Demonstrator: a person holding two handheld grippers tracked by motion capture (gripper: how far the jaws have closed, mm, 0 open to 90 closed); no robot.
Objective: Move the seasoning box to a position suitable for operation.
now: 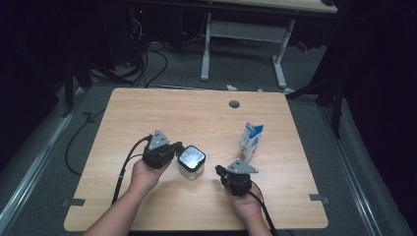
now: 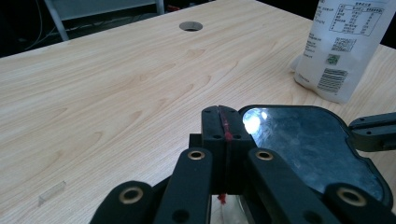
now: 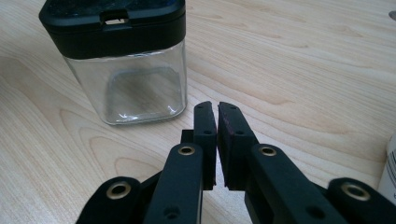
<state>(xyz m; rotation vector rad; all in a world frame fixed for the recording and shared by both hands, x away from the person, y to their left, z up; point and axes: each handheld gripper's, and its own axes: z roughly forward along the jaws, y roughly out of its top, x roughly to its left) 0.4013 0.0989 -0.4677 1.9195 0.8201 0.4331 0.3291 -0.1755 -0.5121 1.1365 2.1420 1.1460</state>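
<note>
While the clear jar (image 1: pixel 191 162) with its black lid sits at the lower centre of the high view, we hold our left gripper (image 1: pixel 174 149) against the lid's left edge, jaws pressed together on nothing we can see. Our right gripper (image 1: pixel 219 170) waits just right of the jar, apart from it, jaws all but shut and empty. A milk carton (image 1: pixel 251 141) stands at centre right. We judge this the approach to the lid; next, one gripper must spread to take the jar or its lid tab (image 3: pixel 114 17).
</note>
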